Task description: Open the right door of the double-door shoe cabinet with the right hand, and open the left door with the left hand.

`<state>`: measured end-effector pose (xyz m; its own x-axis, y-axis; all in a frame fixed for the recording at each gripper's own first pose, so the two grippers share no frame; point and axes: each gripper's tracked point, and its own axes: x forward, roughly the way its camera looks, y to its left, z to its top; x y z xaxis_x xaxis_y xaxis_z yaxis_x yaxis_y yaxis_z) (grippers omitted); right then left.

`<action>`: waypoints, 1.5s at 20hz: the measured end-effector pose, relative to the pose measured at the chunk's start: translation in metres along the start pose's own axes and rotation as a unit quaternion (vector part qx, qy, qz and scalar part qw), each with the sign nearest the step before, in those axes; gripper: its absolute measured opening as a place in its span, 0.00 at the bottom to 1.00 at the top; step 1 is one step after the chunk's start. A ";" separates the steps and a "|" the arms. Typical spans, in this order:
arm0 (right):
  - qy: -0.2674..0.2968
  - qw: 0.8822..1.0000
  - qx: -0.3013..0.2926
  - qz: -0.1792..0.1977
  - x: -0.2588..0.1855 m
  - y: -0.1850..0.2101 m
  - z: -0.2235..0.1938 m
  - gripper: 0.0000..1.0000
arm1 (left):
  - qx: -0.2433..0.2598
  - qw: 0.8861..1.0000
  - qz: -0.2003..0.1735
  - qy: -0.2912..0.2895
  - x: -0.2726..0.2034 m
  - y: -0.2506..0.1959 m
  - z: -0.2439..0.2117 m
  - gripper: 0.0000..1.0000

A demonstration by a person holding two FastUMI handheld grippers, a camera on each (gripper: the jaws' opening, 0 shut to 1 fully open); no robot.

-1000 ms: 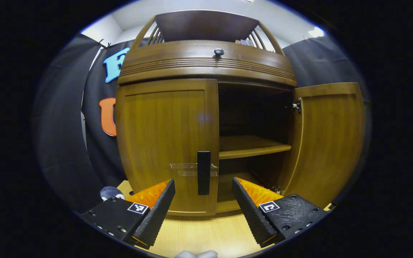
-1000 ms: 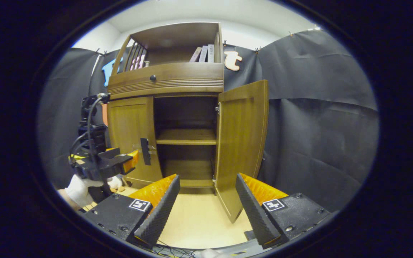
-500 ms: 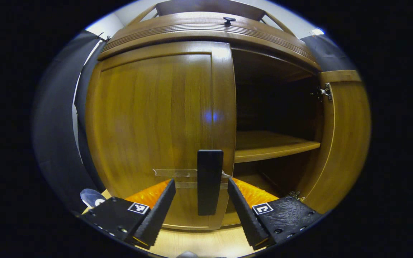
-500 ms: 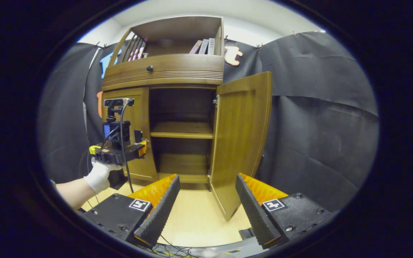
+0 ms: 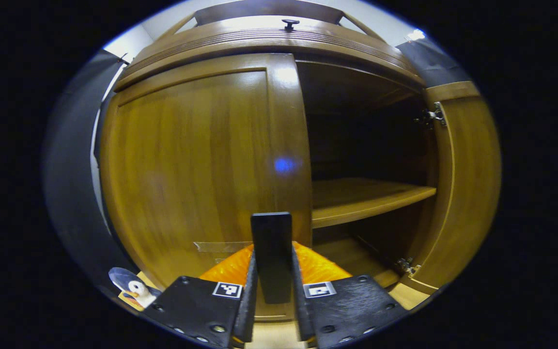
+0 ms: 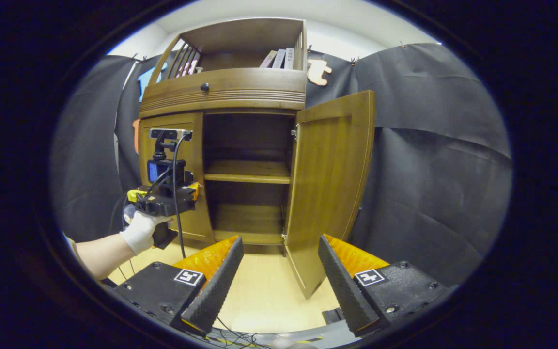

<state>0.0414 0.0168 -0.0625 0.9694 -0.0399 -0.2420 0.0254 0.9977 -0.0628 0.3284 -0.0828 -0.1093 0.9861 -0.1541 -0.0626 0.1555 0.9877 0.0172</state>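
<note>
The shoe cabinet (image 6: 221, 92) stands at 12 o'clock, its right door (image 6: 330, 189) swung wide and its left door (image 5: 192, 165) closed. The left gripper (image 5: 272, 295) is clenched on the black handle (image 5: 271, 252); the right gripper (image 6: 279, 291) hangs released, at 6 o'clock.

Black cloth drapes (image 6: 434, 160) line the booth walls beneath a white ceiling (image 6: 269, 14), where a bright ceiling light (image 5: 414, 35) glows; a pale wooden floor (image 6: 264, 295) runs up to the cloth, thin black cables (image 6: 233, 335) trailing along its near edge
</note>
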 end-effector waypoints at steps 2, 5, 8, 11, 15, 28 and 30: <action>-0.001 1.000 0.001 0.000 -0.001 -0.001 0.002 0.99 | -0.016 1.000 -0.007 0.010 0.001 0.000 -0.004 0.41; -0.006 1.000 0.005 -0.003 -0.004 -0.003 0.004 0.99 | -0.033 0.999 -0.011 0.017 -0.005 -0.001 -0.005 0.41; -0.007 1.000 0.006 -0.003 -0.007 -0.003 0.005 0.99 | -0.027 0.999 -0.011 0.017 -0.013 0.001 -0.006 0.31; -0.006 1.000 0.003 0.001 -0.015 -0.004 -0.002 0.99 | -0.032 0.999 -0.015 0.019 -0.026 0.002 -0.007 0.31; -0.004 1.000 0.001 0.011 -0.025 0.002 -0.007 0.99 | -0.027 0.999 -0.024 0.014 -0.046 0.005 -0.008 0.31; -0.009 0.999 0.005 0.038 -0.047 0.013 -0.016 0.99 | -0.031 0.999 -0.016 0.026 -0.118 0.033 -0.016 0.31; -0.006 0.999 0.007 0.040 -0.049 0.013 -0.018 0.99 | -0.030 0.999 -0.013 0.026 -0.129 0.039 -0.016 0.31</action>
<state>-0.0099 0.0310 -0.0691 0.9716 0.0405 -0.2333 -0.0489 0.9983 -0.0302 0.2066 -0.0238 -0.1169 0.9772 -0.1791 -0.1144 0.1751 0.9835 -0.0446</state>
